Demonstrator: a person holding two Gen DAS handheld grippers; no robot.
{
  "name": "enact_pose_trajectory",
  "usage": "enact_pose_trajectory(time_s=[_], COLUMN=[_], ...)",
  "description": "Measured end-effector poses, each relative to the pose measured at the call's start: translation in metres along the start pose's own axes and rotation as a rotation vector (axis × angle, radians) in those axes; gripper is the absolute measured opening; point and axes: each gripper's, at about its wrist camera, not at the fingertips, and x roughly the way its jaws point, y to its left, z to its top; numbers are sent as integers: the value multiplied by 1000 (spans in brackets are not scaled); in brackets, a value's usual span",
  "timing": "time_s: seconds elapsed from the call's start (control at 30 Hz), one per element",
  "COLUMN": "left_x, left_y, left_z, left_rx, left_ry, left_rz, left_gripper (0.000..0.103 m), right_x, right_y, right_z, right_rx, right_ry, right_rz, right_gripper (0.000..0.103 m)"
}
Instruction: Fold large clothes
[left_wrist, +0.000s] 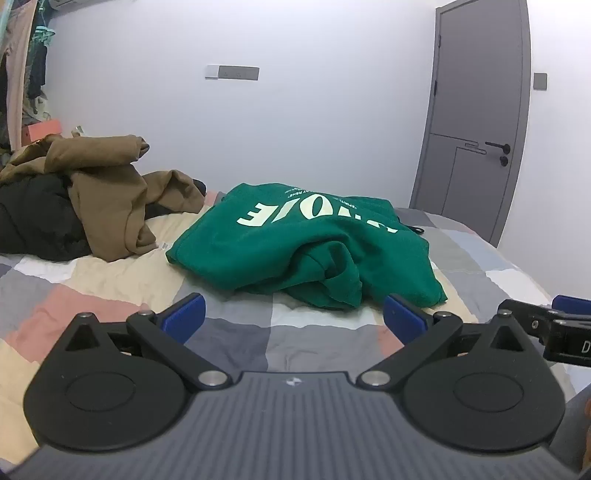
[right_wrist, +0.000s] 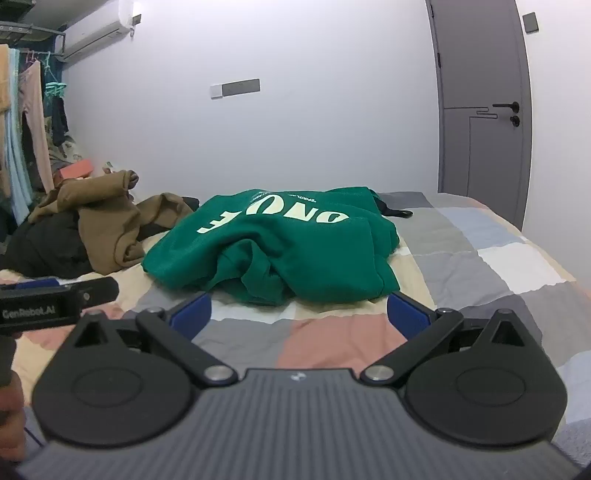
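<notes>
A green sweatshirt (left_wrist: 295, 243) with pale lettering lies crumpled in the middle of the bed, and it also shows in the right wrist view (right_wrist: 273, 243). My left gripper (left_wrist: 293, 317) is open and empty, just short of the sweatshirt's near edge. My right gripper (right_wrist: 299, 314) is open and empty, also just short of the near edge. The right gripper's tip shows at the right edge of the left wrist view (left_wrist: 554, 325). The left gripper's tip shows at the left edge of the right wrist view (right_wrist: 55, 299).
The bed has a patchwork cover (left_wrist: 92, 280) of grey, pink, cream and white. A pile of brown (left_wrist: 110, 192) and black clothes (left_wrist: 37, 218) lies at the back left. A grey door (left_wrist: 476, 110) stands at the right. Hanging clothes (right_wrist: 22, 140) fill the far left.
</notes>
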Motion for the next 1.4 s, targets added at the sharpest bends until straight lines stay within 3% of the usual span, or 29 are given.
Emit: enact_pose_trajectory(time_s=[1.4], left_x=[5], left_y=[-3], left_z=[-3], left_rx=[5], left_ry=[5], left_rz=[7], left_gripper=[103], right_x=[9], right_y=[0], right_z=[-3], right_rx=[14], right_ry=[26], right_rz=[-17], right_gripper=[103])
